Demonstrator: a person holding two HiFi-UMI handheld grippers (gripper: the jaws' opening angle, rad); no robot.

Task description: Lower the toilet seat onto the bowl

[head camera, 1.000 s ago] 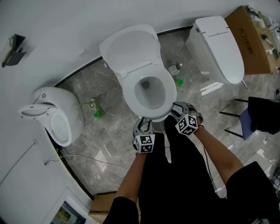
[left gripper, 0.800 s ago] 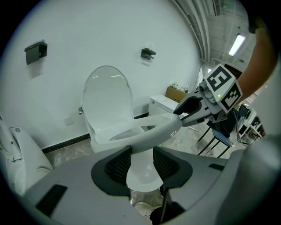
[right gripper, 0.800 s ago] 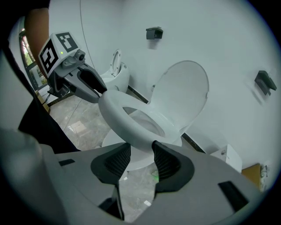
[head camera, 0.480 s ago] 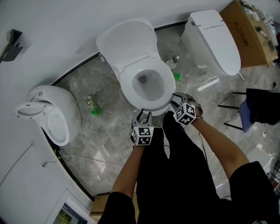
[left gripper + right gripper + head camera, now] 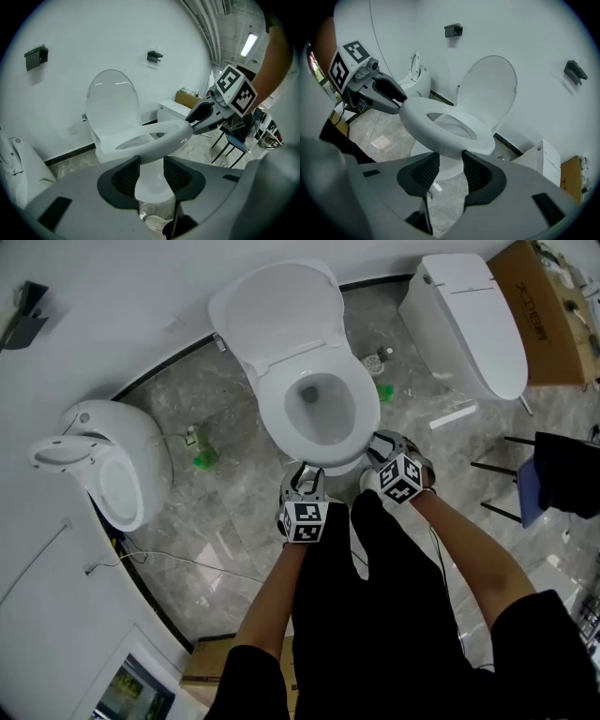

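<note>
Marble floor (image 5: pixel 225 512), toilet seat (image 5: pixel 366 413) just beyond fingers (image 5: pixel 123 176)

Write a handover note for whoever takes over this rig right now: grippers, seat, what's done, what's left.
Left gripper: open, empty, at the front of the bowl.
Right gripper: open, empty, tips by the front rim; I can't tell whether they touch it.
Toilet seat: lies flat on the bowl. Lid stands upright.
Done: seat appears lowered.
Left: check that it sits flush, then draw both grippers back.
</note>
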